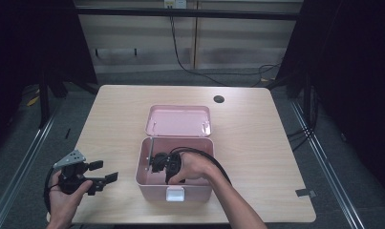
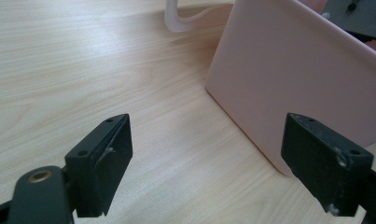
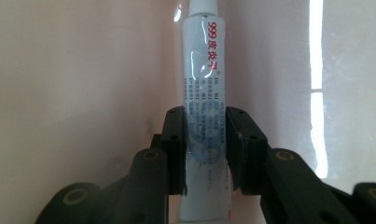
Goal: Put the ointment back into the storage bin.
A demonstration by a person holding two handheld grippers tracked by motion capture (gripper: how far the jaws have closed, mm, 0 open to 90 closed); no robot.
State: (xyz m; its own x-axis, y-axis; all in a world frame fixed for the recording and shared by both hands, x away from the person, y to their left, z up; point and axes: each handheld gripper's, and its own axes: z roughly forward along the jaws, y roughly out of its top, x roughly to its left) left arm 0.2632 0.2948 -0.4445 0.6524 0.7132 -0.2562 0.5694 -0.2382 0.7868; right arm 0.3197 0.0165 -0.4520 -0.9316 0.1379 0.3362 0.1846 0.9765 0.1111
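A pink box [image 1: 143, 177] stands open on the wooden table, its lid [image 1: 178, 120] laid back behind it. My right gripper [image 1: 157, 163] reaches down inside the box. In the right gripper view its jaws [image 3: 204, 140] are shut on a white ointment tube [image 3: 204, 84] with red and blue print, the cap end pointing away toward the pink box wall [image 3: 83, 70]. My left gripper [image 1: 104, 171] rests in a hand at the table's front left, open, with nothing between its pads [image 2: 106, 163]. It faces the box's outer side [image 2: 293, 84].
A white latch [image 1: 175, 193] sits on the box's front wall. A round cable hole [image 1: 219, 99] lies in the table's far side. Bare wood [image 2: 83, 70] stretches left of the box. Cables run over the floor beyond the table.
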